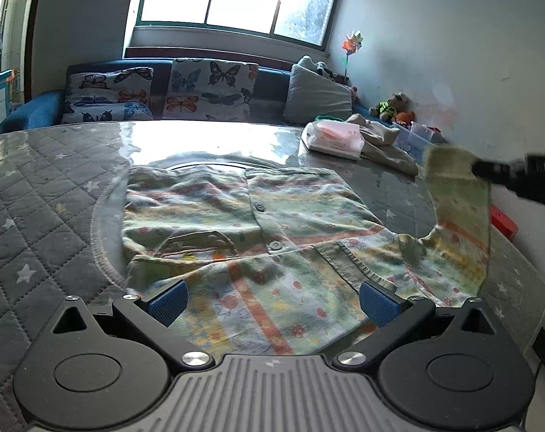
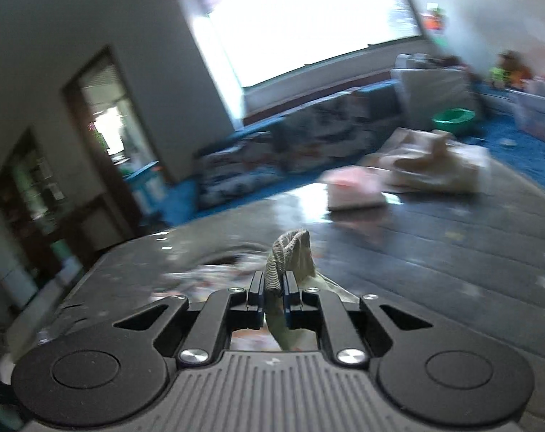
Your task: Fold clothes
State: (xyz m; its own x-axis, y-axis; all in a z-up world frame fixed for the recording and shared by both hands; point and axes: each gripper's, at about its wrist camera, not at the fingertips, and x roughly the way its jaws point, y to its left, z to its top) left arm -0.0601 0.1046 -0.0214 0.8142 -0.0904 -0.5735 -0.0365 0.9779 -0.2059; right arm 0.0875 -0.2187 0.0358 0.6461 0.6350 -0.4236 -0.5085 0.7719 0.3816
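A small patterned button-up top (image 1: 243,223), pale green with orange stripes and dots, lies spread on the grey quilted table (image 1: 38,187). My left gripper (image 1: 272,300) is open, its blue pads either side of the garment's near part, holding nothing. My right gripper (image 1: 485,172) is at the right and shut on the sleeve cuff (image 1: 449,160), lifting the sleeve (image 1: 463,223) upright above the table. In the blurred right wrist view the right gripper (image 2: 274,289) is shut on the ribbed cuff (image 2: 290,252), which sticks up between the fingers.
A tissue pack (image 1: 335,136) and a beige cloth (image 1: 384,140) lie at the table's far right; they also show in the right wrist view, tissue pack (image 2: 355,190) and cloth (image 2: 427,165). A blue sofa with butterfly cushions (image 1: 207,88) runs behind the table. A red box (image 1: 503,221) sits by the right wall.
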